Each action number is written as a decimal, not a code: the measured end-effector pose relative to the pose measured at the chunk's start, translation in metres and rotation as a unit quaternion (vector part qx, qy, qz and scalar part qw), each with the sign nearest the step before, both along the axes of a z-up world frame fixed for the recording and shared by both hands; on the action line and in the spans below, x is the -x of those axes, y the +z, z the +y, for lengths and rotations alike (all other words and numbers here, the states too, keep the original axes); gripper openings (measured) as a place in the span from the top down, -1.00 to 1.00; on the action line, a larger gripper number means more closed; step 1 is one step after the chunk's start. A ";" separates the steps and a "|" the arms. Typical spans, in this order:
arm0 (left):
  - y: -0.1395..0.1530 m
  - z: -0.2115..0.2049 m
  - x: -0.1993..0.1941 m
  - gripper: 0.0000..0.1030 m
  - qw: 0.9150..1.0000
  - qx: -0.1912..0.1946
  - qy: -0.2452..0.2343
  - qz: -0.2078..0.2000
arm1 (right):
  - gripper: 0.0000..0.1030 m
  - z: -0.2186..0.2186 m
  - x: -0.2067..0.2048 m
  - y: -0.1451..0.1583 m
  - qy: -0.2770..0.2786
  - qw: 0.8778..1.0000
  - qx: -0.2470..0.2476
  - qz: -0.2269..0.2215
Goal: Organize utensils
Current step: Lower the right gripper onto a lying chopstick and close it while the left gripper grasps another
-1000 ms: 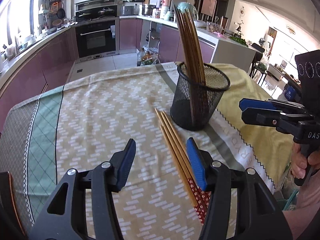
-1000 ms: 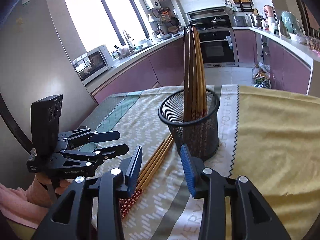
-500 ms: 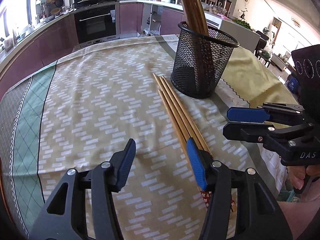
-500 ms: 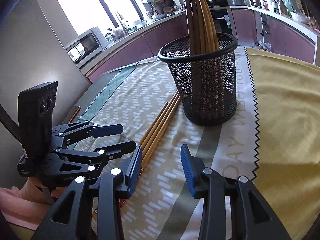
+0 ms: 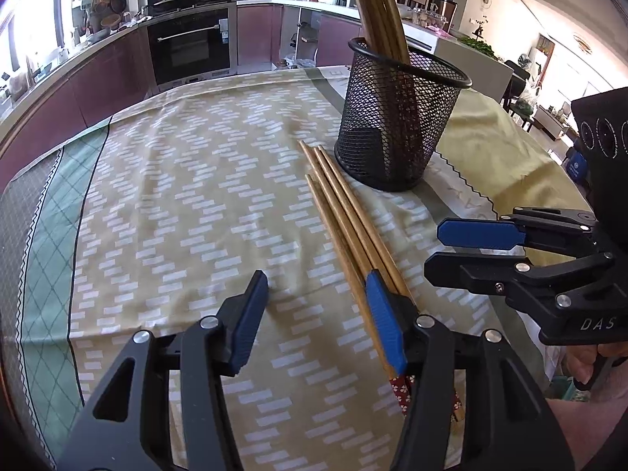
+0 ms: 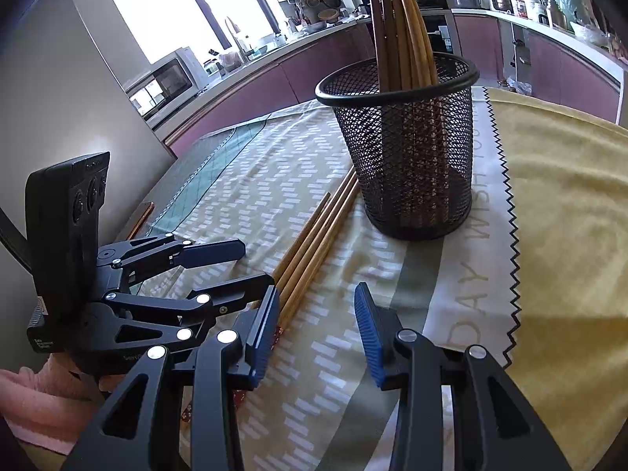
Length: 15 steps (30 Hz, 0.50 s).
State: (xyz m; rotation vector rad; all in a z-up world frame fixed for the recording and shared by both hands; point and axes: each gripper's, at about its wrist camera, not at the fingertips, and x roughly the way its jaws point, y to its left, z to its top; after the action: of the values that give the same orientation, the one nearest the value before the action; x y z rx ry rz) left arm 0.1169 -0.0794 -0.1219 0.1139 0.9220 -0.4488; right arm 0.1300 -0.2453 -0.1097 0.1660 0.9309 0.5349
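Several loose wooden chopsticks (image 5: 345, 204) (image 6: 314, 243) lie side by side on the tablecloth, their tips near a black mesh cup (image 5: 392, 125) (image 6: 412, 157). More chopsticks (image 5: 376, 11) (image 6: 400, 31) stand upright in that cup. My left gripper (image 5: 316, 290) (image 6: 219, 263) hovers low and open; the loose chopsticks run under its right finger, with mostly cloth in the gap. Just right of them, my right gripper (image 6: 317, 298) (image 5: 463, 247) is open too, its left finger over their patterned ends. Neither holds anything.
A patterned tablecloth (image 5: 176, 196) with a yellow cloth (image 6: 569, 196) covers the round table. Its near edge falls away by the person's hand (image 5: 585, 365). Kitchen counters, an oven (image 5: 192, 47) and a microwave (image 6: 168, 78) stand behind.
Both grippers have sunk toward the table and tilted down, closing in on the loose chopsticks. The jaws look unchanged. The chopsticks and cup have not moved.
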 end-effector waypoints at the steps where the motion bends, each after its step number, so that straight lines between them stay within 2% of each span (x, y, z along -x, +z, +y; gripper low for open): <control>1: 0.000 0.001 -0.001 0.06 1.000 0.000 0.001 0.000 | 0.27 0.001 0.000 0.000 0.000 1.000 0.001 0.000; 7: 0.000 0.005 -0.003 0.28 1.000 -0.006 0.011 0.000 | 0.27 0.010 -0.006 -0.001 -0.002 1.000 0.021 -0.006; 15: 0.001 0.010 -0.005 0.39 1.000 -0.002 0.012 0.002 | 0.41 0.022 -0.013 -0.007 -0.005 0.999 0.046 -0.005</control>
State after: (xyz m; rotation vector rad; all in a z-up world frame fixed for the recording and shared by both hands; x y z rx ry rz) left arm 0.1216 -0.0693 -0.1205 0.1061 0.9271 -0.4253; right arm 0.1431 -0.2237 -0.1171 0.0842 0.9425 0.4823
